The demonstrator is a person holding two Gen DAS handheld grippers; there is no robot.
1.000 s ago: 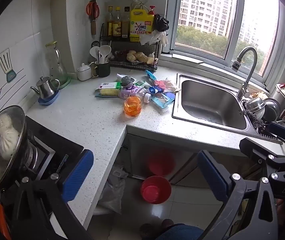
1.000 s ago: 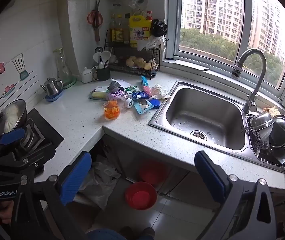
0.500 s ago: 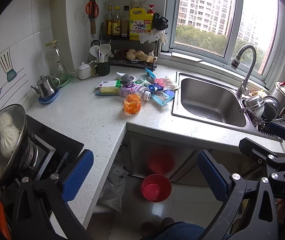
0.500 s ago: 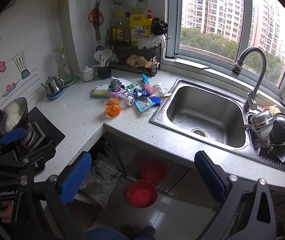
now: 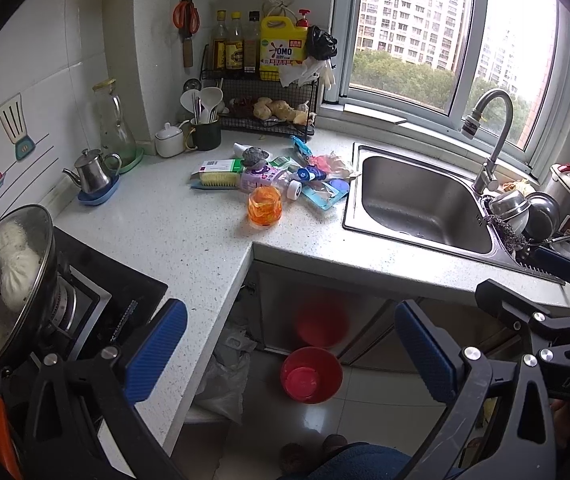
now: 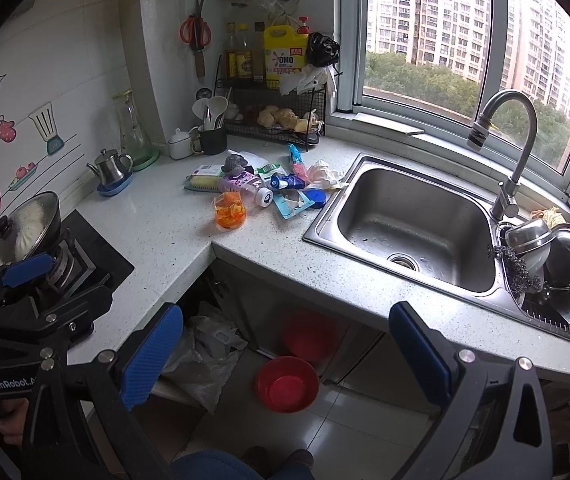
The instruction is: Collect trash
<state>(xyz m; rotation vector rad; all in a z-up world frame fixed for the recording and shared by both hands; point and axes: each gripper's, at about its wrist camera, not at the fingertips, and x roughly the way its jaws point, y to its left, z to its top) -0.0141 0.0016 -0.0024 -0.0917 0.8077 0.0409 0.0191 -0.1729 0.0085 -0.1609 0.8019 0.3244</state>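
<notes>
A pile of trash lies on the white counter left of the sink: an orange plastic cup (image 5: pixel 264 206) (image 6: pixel 229 210), a purple bottle (image 5: pixel 265 178) (image 6: pixel 245 182), a blue pouch (image 5: pixel 326 192) (image 6: pixel 291 202), a crumpled white wrapper (image 6: pixel 324 174) and a yellow sponge pack (image 5: pixel 217 174) (image 6: pixel 204 179). My left gripper (image 5: pixel 291 354) is open and empty, held off the counter's inner corner, well short of the pile. My right gripper (image 6: pixel 285 354) is open and empty, likewise back from the counter.
A steel sink (image 6: pixel 405 220) with a tap (image 6: pixel 513 152) is at the right, dishes (image 6: pixel 545 248) beside it. A lidded pot (image 5: pixel 1 280) sits on the stove at the left. A red basin (image 6: pixel 287 384) and plastic bag (image 6: pixel 205 360) are on the floor below.
Both grippers have drifted slightly, raising the view of the counter a little. Nothing on the counter has moved and both grippers stay open.
</notes>
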